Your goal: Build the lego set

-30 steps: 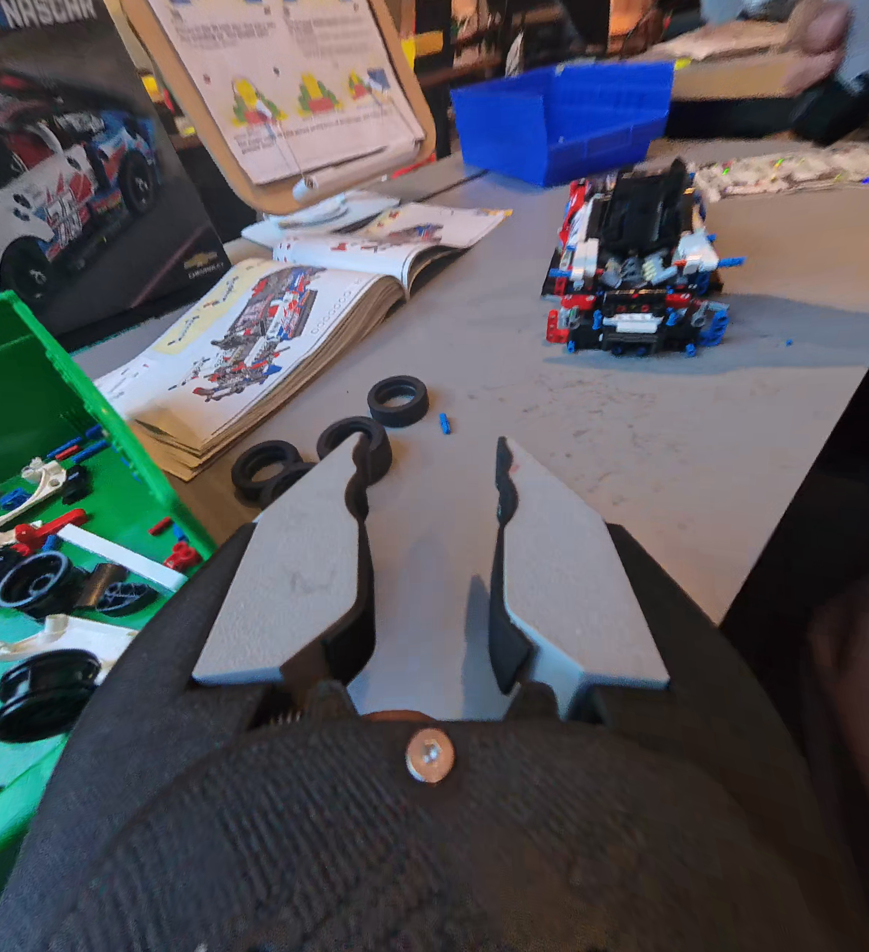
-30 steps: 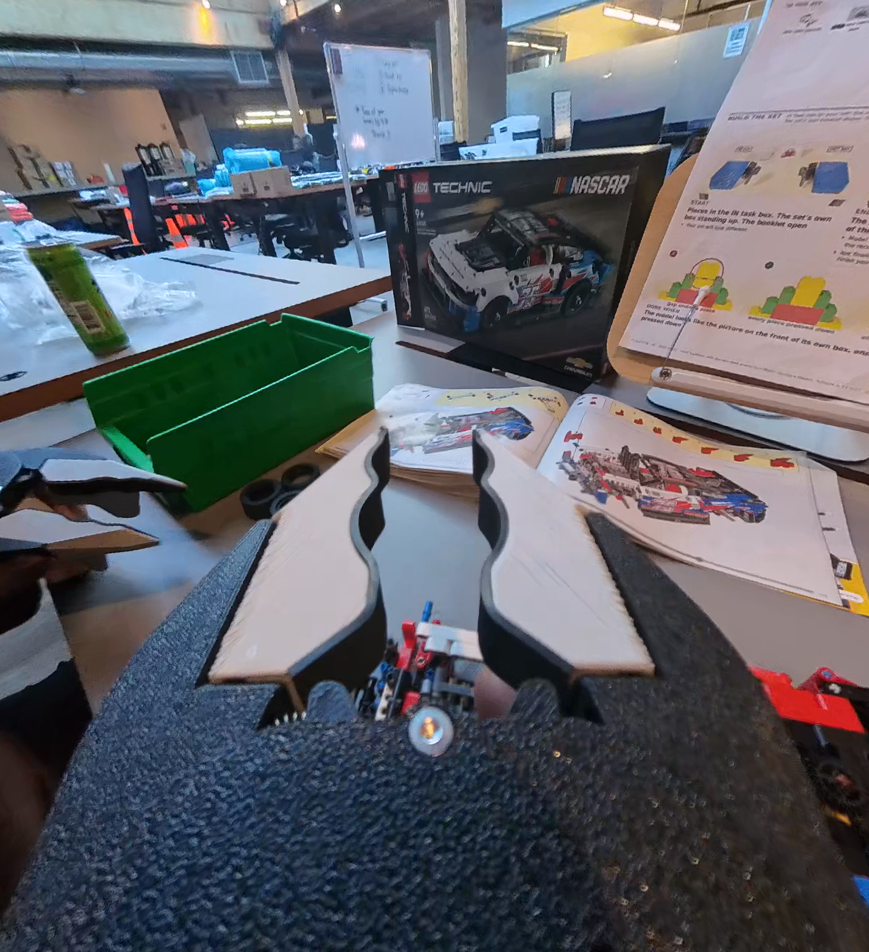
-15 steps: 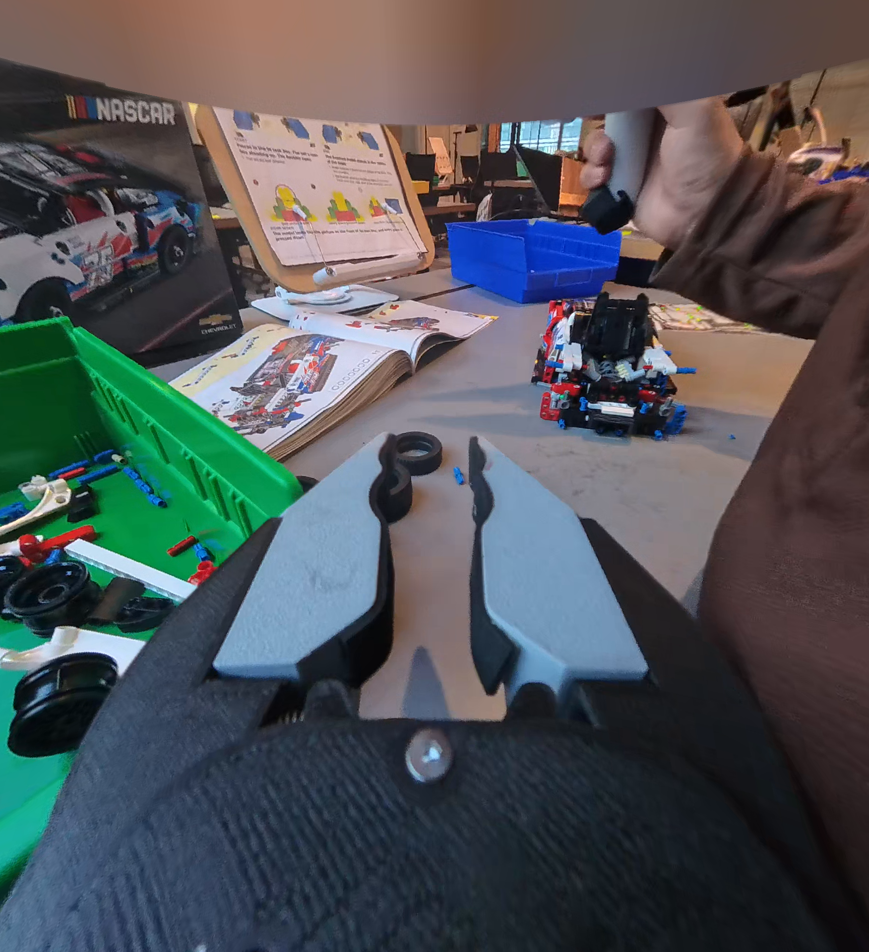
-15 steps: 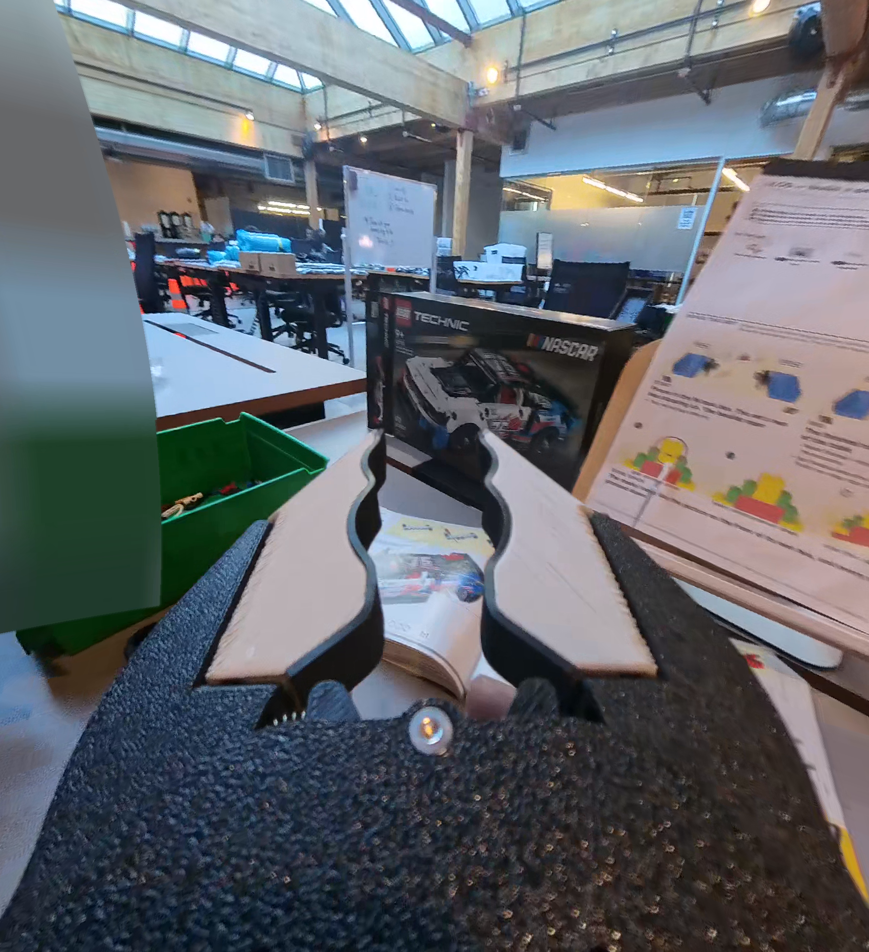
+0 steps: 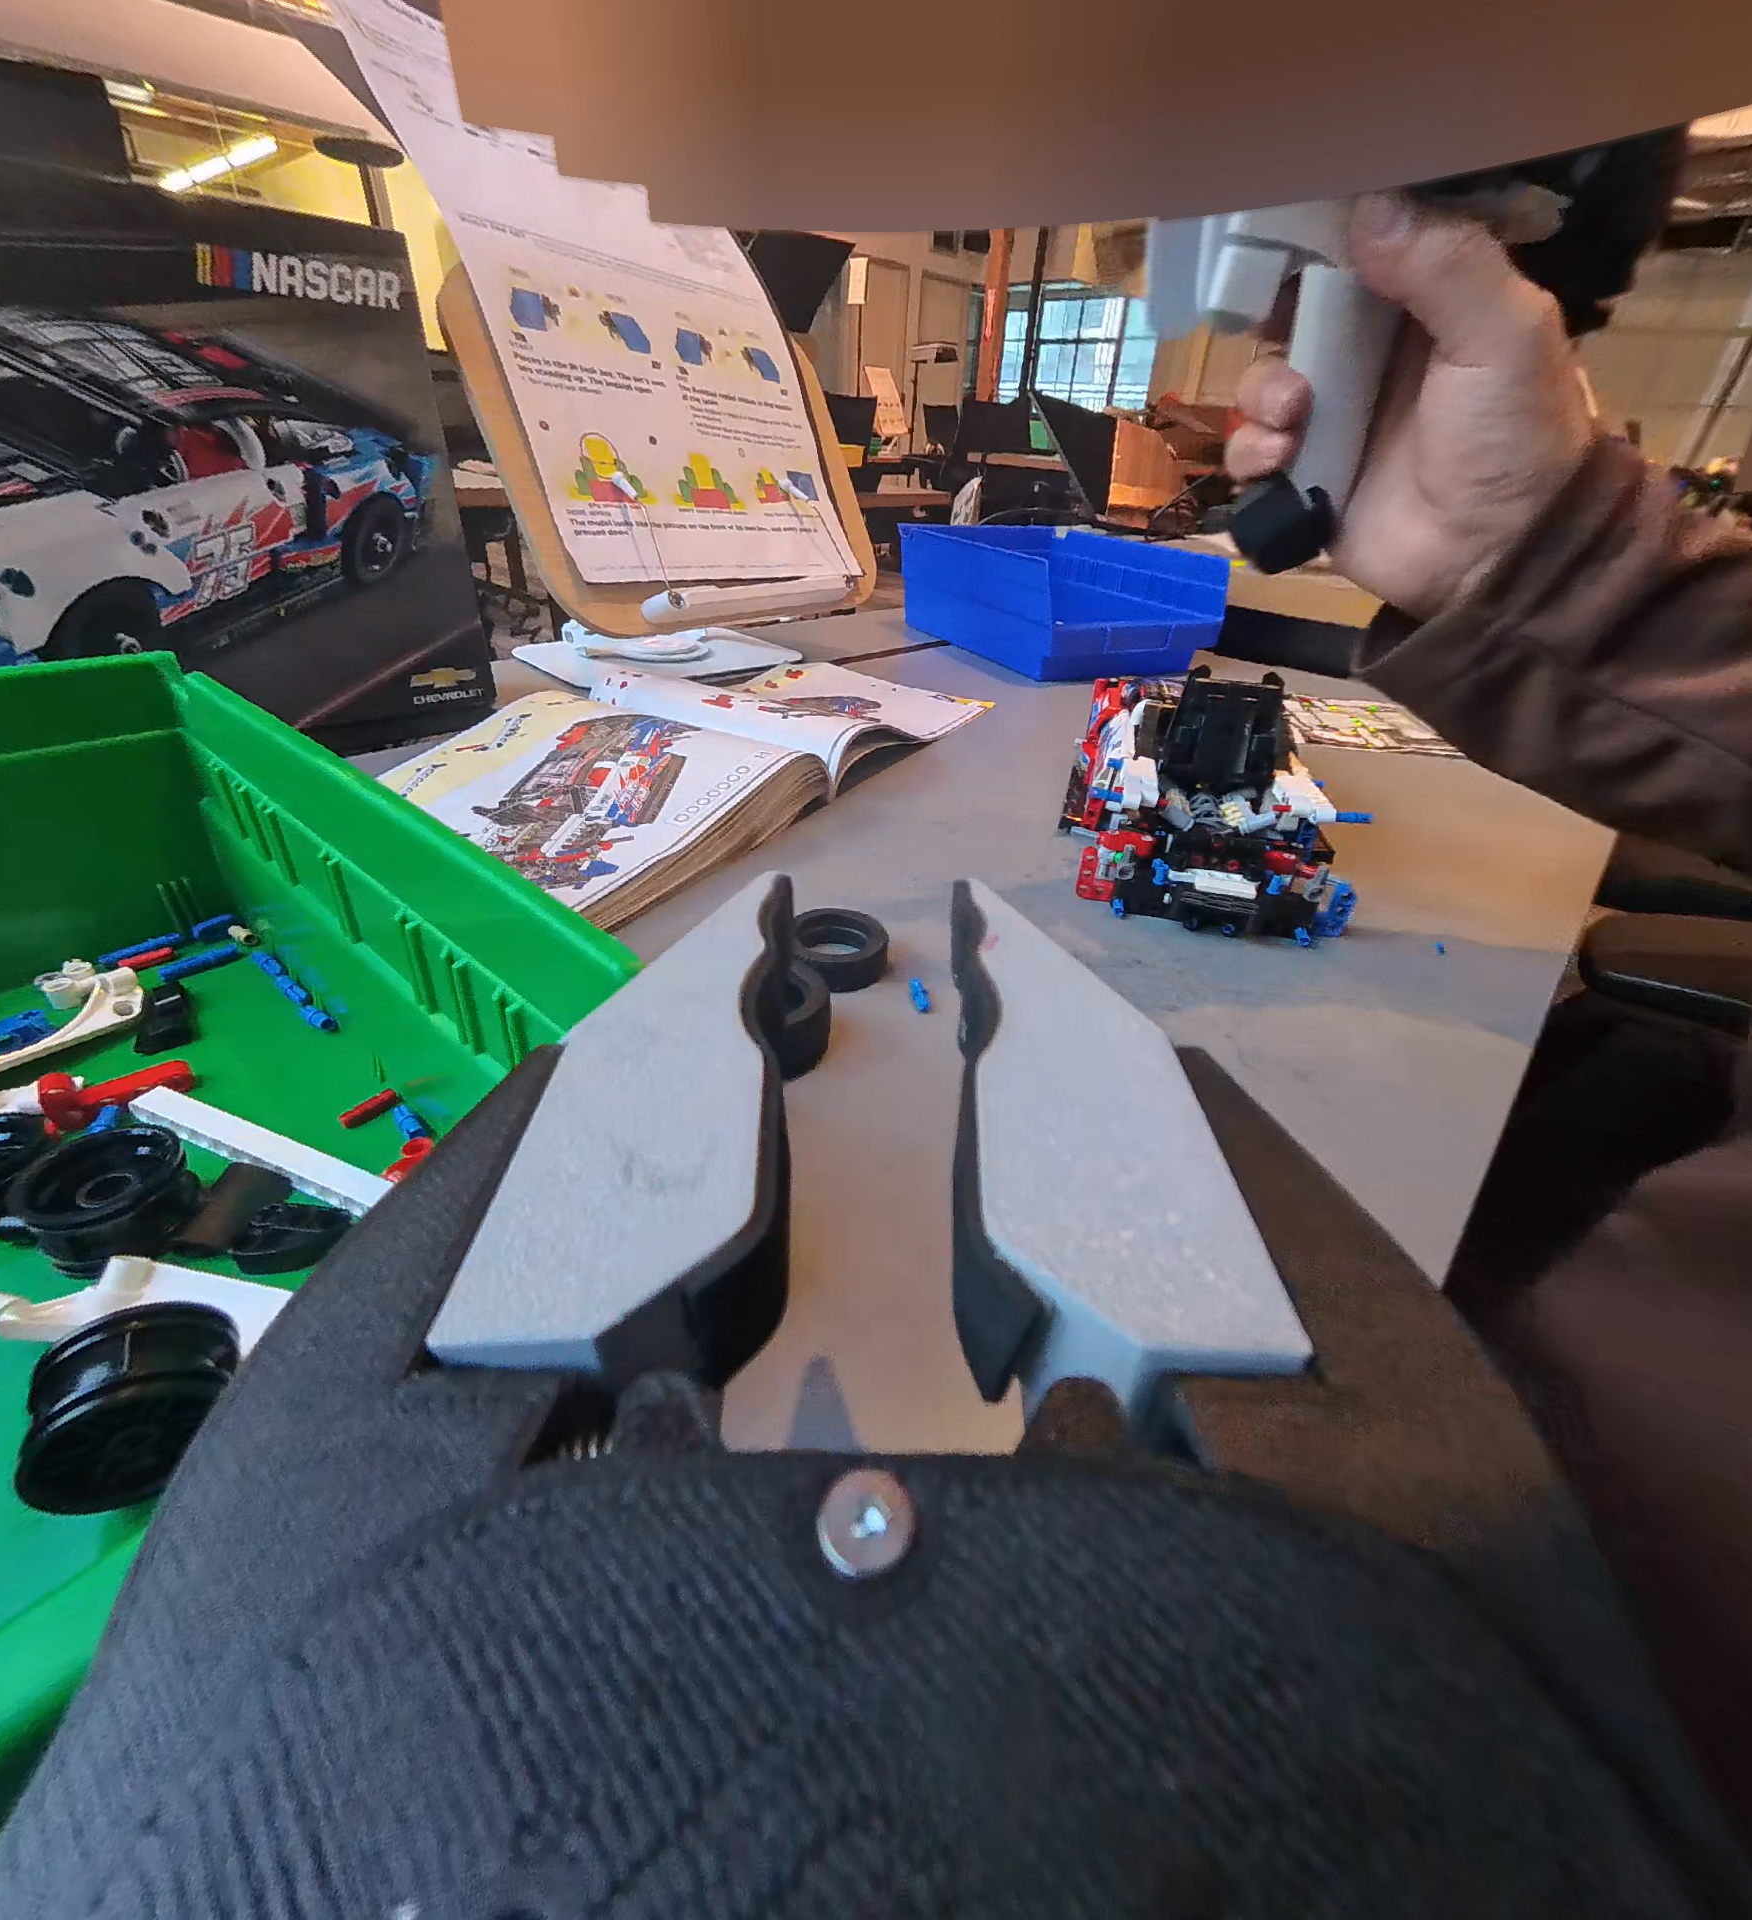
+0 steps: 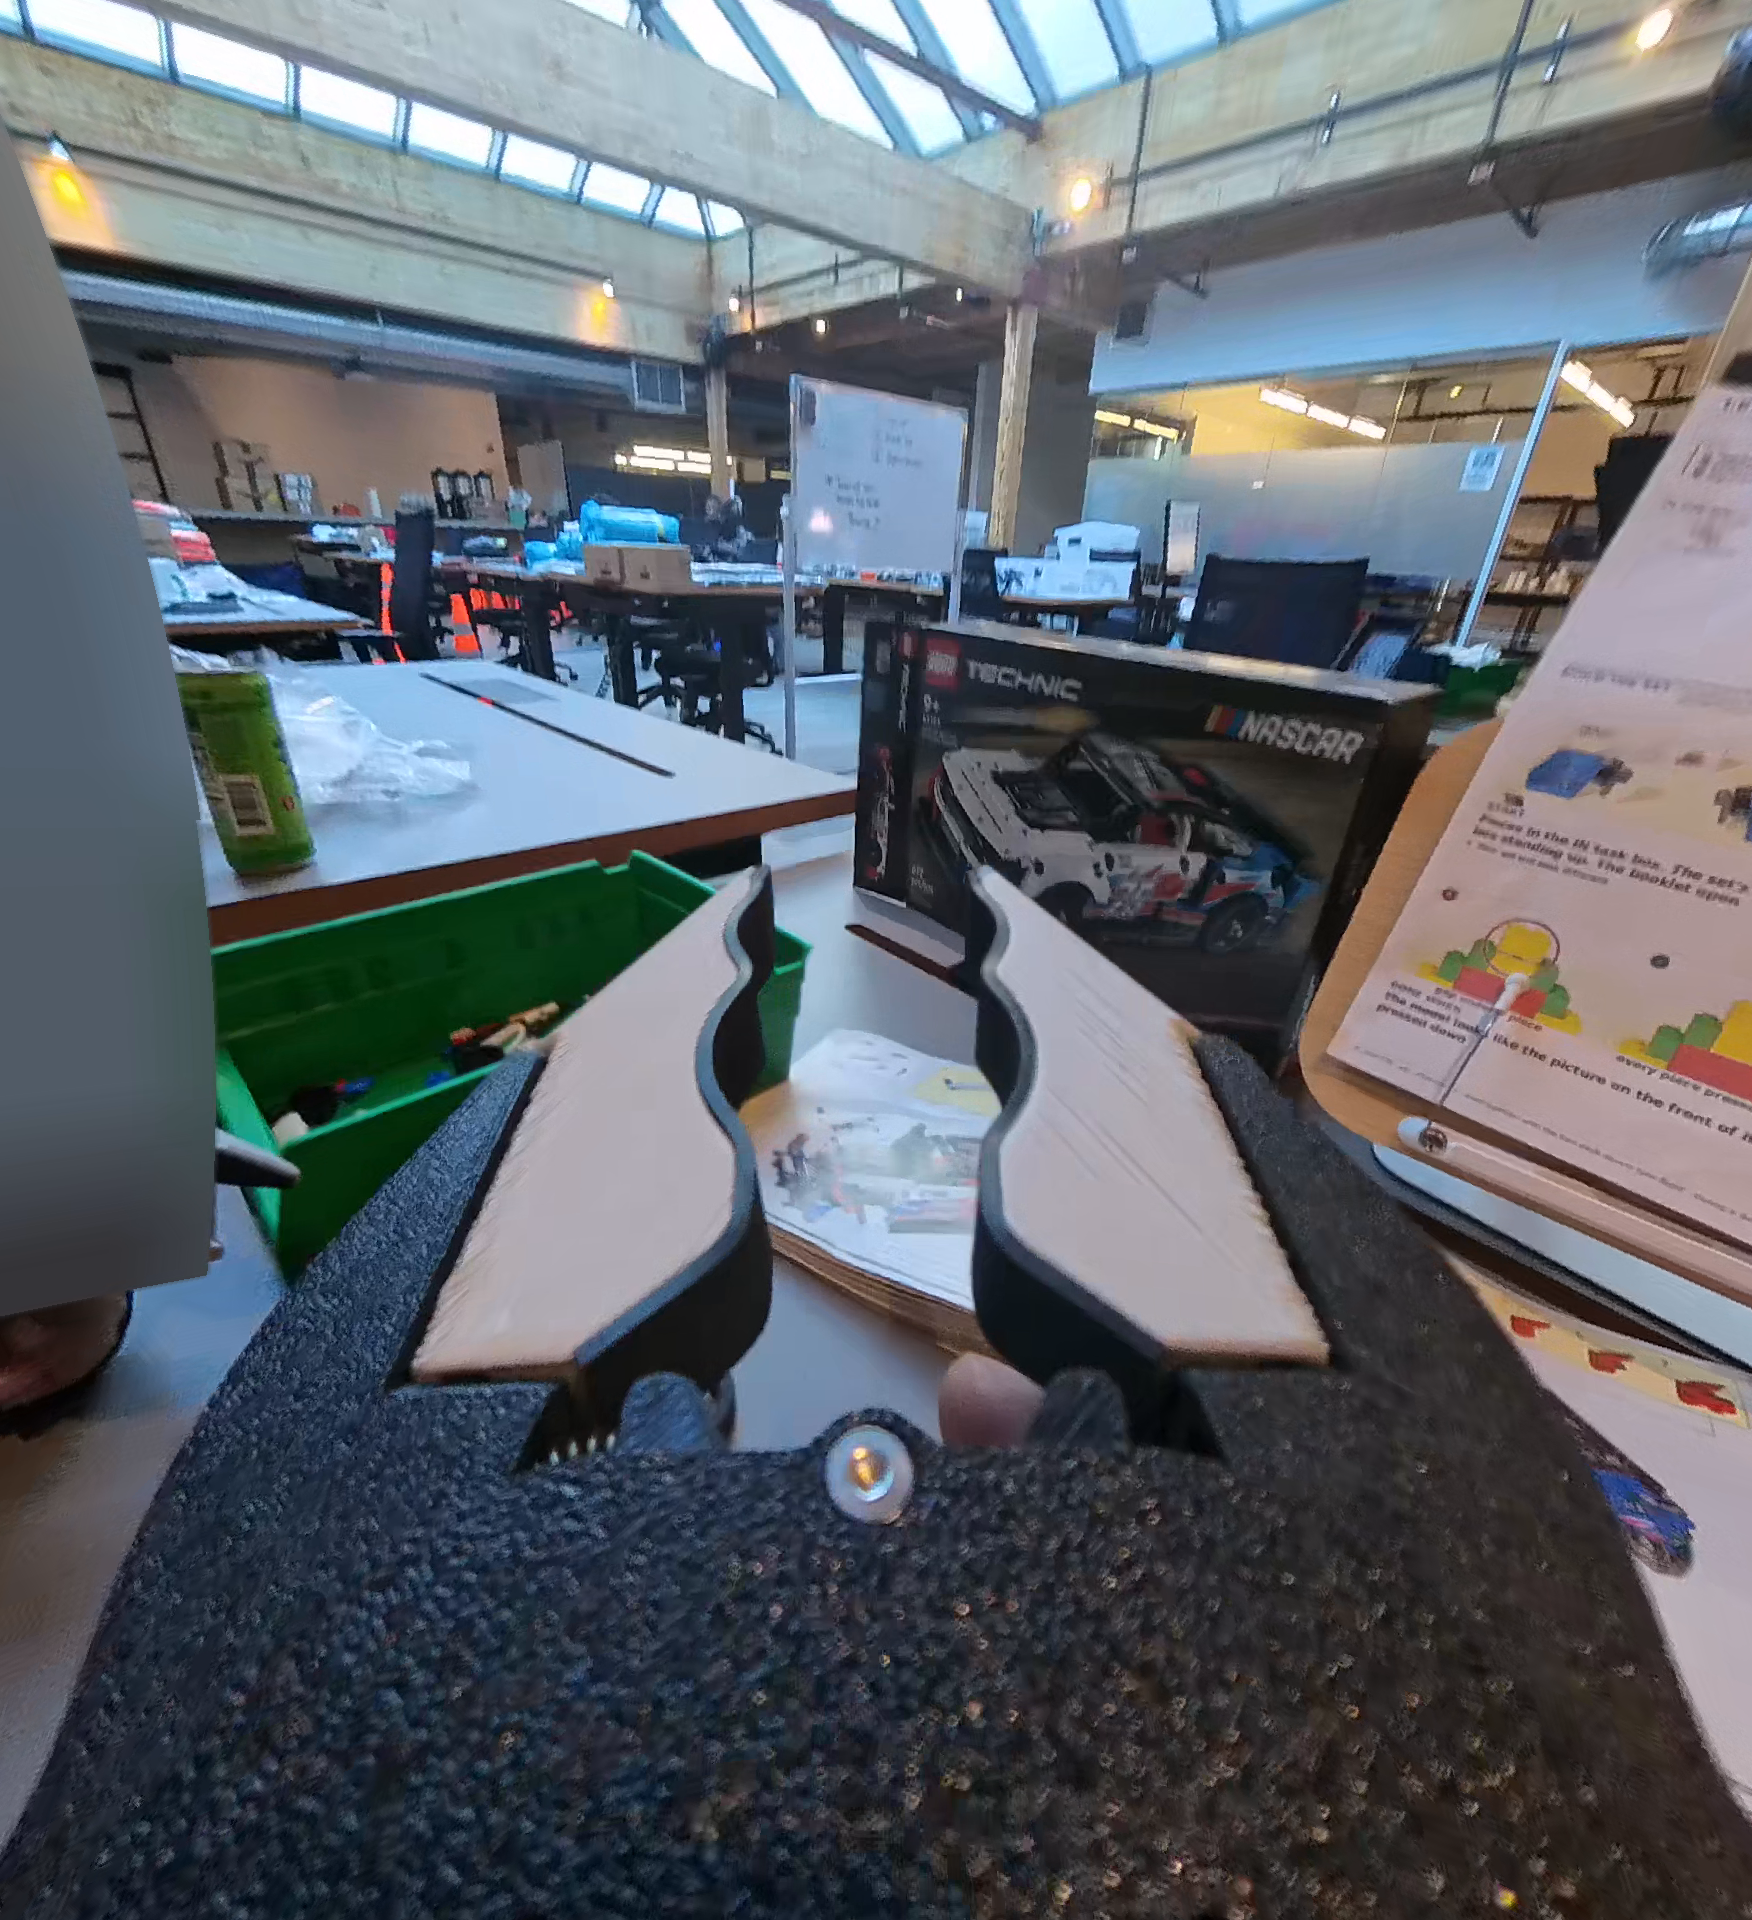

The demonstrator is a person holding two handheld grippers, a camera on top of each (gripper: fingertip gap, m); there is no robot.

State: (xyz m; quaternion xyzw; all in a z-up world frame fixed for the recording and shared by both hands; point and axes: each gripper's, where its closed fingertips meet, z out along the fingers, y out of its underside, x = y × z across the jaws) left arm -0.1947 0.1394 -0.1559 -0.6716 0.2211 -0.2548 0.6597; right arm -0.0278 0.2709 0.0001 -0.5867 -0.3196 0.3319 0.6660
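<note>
A partly built lego car [image 5: 1210, 821] in black, red, white and blue stands on the grey table [image 5: 1319, 1039]. My left gripper [image 5: 867, 904] is open and empty, low over the table, pointing at two black tyres [image 5: 841, 945] and a small blue pin [image 5: 918, 994]. A green bin [image 5: 259, 883] of loose parts, with black wheels [image 5: 113, 1195] in it, sits at my left. My right gripper [image 6: 867, 894] is open and empty, raised above the table, facing the open instruction booklet [image 6: 882, 1153] and the set's box [image 6: 1121, 831]. A hand holds its handle [image 5: 1339, 405] high at the right.
The open booklet [image 5: 664, 779] lies ahead of the tyres. A wooden stand with an instruction sheet [image 5: 643, 457] and a blue bin [image 5: 1059, 597] stand at the back. The table's right edge [image 5: 1516, 1132] is close. A green can [image 6: 243, 769] stands on another table. My hands' fingertips stand some 25 centimetres from each other.
My right gripper has risen from just above the lego car to well above the table. My left gripper has pulled back, levelled out and narrowed its opening, staying open.
</note>
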